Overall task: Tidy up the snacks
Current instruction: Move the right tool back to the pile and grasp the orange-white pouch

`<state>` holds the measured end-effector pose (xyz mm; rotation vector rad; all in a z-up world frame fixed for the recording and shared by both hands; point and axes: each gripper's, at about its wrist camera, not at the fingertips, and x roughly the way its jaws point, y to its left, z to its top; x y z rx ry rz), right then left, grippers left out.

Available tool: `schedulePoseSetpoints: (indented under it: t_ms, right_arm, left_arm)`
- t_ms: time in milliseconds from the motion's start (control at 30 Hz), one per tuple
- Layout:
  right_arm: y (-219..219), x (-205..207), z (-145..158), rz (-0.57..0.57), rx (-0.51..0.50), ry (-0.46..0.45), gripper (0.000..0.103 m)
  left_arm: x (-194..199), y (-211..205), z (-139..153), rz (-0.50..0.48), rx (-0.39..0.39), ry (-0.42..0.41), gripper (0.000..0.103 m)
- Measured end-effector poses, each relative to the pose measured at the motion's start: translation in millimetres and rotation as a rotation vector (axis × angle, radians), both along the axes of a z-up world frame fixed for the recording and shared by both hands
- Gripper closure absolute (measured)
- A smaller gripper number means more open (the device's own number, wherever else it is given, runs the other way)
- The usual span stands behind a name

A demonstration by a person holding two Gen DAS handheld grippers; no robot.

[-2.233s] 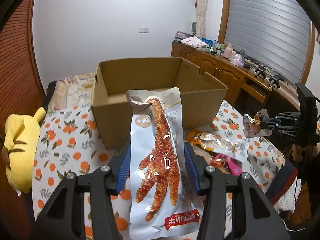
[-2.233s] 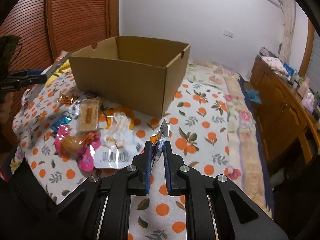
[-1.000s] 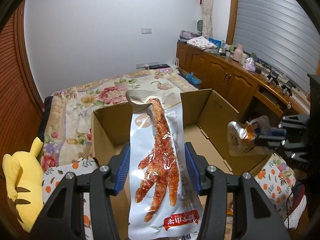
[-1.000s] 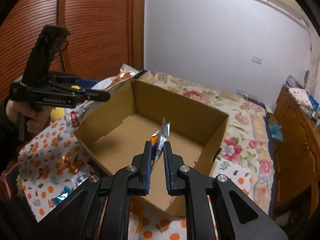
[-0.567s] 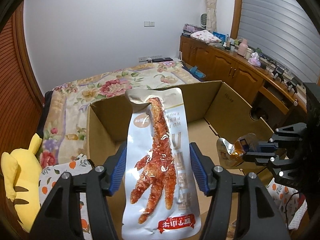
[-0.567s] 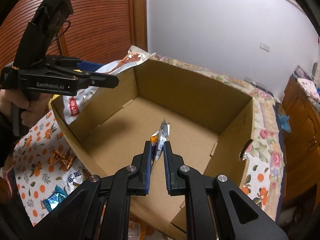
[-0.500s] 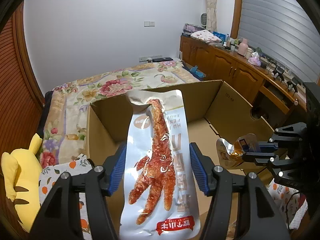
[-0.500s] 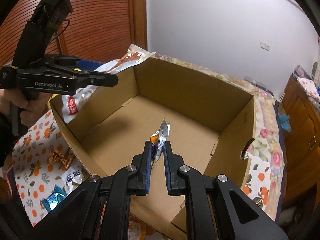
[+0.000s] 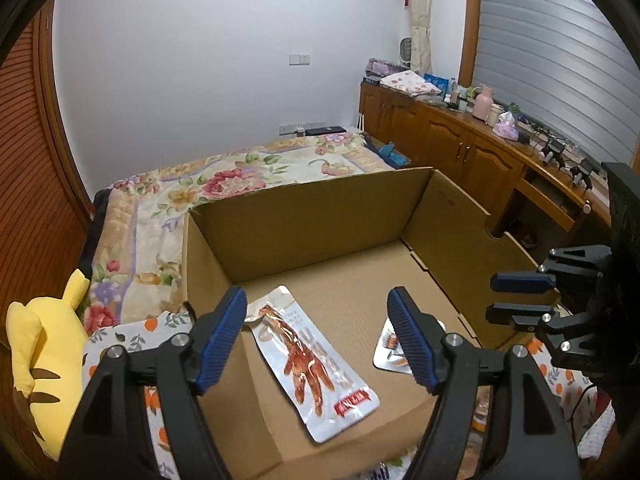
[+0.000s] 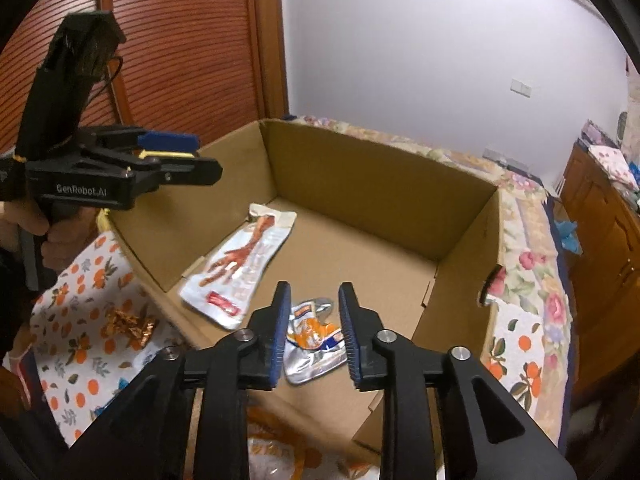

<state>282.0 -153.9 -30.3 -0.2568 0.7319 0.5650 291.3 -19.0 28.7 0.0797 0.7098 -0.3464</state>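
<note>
Ribbed blue fingers [image 9: 222, 330] of both grippers are spreading, empty, over glossy foil packets [image 10: 240, 268] on corrugated cardboard [image 10: 360, 184].

Both wrist views angled down, close above cardboard box [image 9: 312, 216] [image 10: 372, 184]; left from near-left rim, right from near-right; shared: box floor.

Cardboard box [image 10: 384, 184]: matt brown corrugated paperboard. Chicken-foot packet [image 9: 316, 360] and small snack packet [image 10: 314, 340]: glossy, crinkled foil-plastic film. Left tool [image 9: 316, 336]: matt black plastic with ribbed blue pads. Surface [image 10: 80, 320]: printed cloth cover.
</note>
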Motion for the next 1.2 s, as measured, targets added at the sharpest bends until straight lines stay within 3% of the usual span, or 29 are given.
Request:
schedulePoseSetpoints:
  t_ms: [133, 300, 400, 800, 1200]
  right_arm:
    - [-3.7, -23.1, 12.0, -0.014, 0.02, -0.026, 0.069]
    - [-8.9, -51.6, 18.0, -0.024, 0.039, -0.042, 0.062]
    - [-11.4, -71.2, 15.6, -0.033, 0.049, -0.043, 0.057]
    - [-28.8, -111.0, -34.4, -0.085, 0.016, 0.054, 0.051]
    - [-29.3, -100.0, -80.5, -0.089, -0.067, 0.188, 0.049]
  left_arm:
    - [-25.1, 2.8, 7.5, -0.008, -0.005, -0.027, 0.028]
    - [-58.8, 4.3, 11.5, -0.017, -0.017, -0.049, 0.017]
    - [-77.0, 6.2, 7.9, -0.02, -0.028, -0.045, 0.016]
    - [-134.6, 0.8, -38.6, -0.028, -0.065, 0.008, 0.016]
    - [-164.1, -15.3, -79.4, -0.058, -0.079, 0.056, 0.016]
